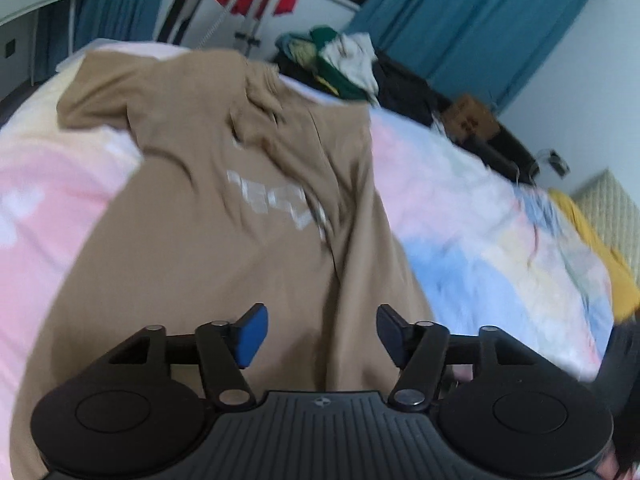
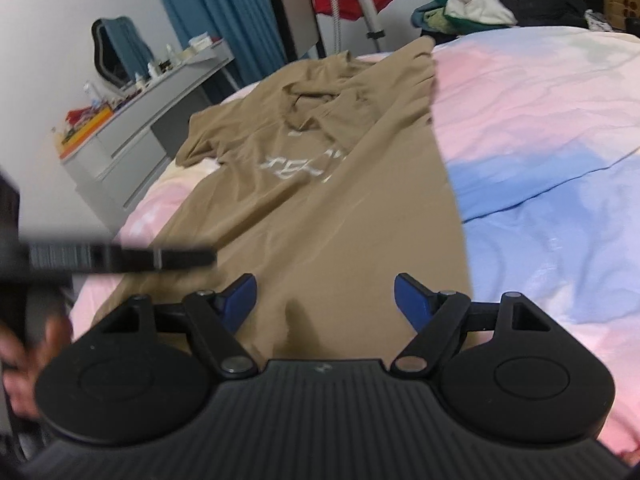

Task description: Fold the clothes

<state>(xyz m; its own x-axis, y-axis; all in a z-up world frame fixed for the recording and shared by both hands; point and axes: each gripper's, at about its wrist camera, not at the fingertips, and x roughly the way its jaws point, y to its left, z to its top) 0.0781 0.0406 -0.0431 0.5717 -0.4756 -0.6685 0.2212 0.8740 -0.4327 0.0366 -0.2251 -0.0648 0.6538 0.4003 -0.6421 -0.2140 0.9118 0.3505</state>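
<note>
Tan T-shirt (image 1: 224, 216), one side folded in, near bed (image 1: 460, 216) edge. L gripper (image 1: 322, 338), R gripper (image 2: 324, 300): jaws open, empty. Next: pinch hem corners evenly, fold toward collar.

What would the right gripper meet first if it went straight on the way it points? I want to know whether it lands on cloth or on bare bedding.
Most likely the tan T-shirt. The right gripper, jaws open with nothing between them, points down at the shirt's lower part, lying on the pastel bedspread. Depth is unclear.
</note>
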